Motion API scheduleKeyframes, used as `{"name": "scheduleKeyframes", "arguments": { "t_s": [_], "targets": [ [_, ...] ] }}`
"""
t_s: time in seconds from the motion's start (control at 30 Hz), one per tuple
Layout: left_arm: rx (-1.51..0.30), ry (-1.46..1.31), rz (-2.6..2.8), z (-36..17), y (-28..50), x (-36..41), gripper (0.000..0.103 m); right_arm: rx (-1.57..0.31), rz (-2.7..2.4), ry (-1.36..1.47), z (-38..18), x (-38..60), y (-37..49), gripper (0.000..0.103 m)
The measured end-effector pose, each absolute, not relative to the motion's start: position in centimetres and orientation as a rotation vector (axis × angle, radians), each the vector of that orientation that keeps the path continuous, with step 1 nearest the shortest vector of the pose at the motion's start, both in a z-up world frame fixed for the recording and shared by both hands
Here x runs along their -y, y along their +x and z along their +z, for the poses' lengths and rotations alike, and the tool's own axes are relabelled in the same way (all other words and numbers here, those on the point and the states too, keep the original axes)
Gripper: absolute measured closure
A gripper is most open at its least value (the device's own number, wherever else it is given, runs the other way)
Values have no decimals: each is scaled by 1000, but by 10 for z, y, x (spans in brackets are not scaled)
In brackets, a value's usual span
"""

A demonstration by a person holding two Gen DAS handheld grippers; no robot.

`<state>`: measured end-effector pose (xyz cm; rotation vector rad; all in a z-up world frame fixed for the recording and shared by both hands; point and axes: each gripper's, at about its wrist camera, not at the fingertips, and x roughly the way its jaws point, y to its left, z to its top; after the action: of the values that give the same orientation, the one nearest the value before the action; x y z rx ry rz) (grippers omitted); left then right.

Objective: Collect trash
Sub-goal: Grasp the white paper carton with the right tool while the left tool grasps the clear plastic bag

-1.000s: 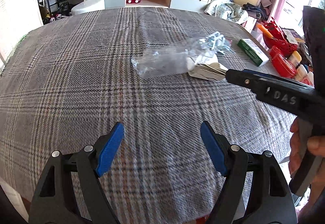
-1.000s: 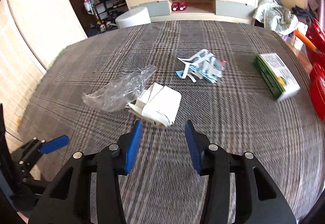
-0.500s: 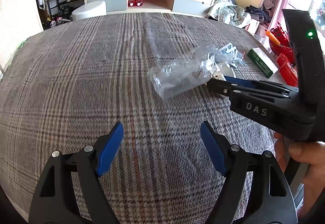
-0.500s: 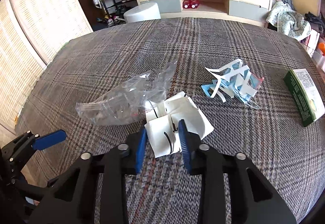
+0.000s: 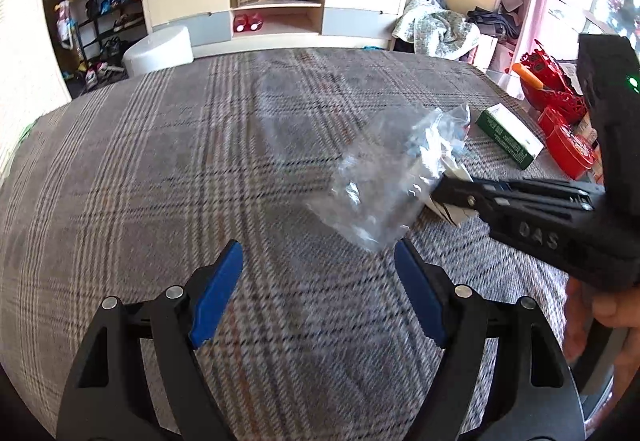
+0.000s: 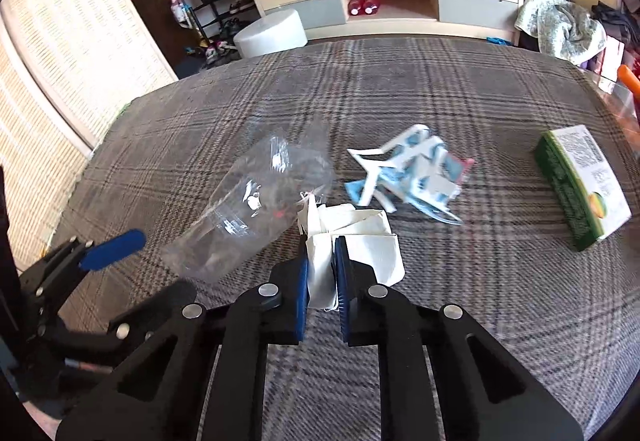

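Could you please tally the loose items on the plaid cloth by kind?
Clear plastic bag: 1
White paper scrap, pinched in the right gripper: 1
Blue-and-white wrapper pile: 1
Green box: 1
Total: 4

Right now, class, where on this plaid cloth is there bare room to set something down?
Free: the broad left half of the plaid cloth, and the far strip towards the shelf unit. Crowded: the right side, with clear plastic bag, white paper, blue-white scraps, green box.
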<state>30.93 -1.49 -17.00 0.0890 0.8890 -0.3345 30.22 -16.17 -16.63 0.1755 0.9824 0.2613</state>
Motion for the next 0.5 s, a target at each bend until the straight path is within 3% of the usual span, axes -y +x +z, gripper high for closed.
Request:
{"name": "scheduleKeyframes", "arguments": {
  "t_s": [0.17,0.23,0.37,0.5],
  "targets": [
    [-886,110,-389,-172,321,38,34,-1000,262,206,-169,174,303,90],
    [-897,116,-430,-174,326,48,42,-1006,269,225,-170,177,304,90],
    [-929,136,-481,-182,332,61,73,-999,260,232,-165,184,304,90],
    [-925,150,-497,-184,330,70,79,-1001,253,230,-166,190,302,90]
  ]
}}
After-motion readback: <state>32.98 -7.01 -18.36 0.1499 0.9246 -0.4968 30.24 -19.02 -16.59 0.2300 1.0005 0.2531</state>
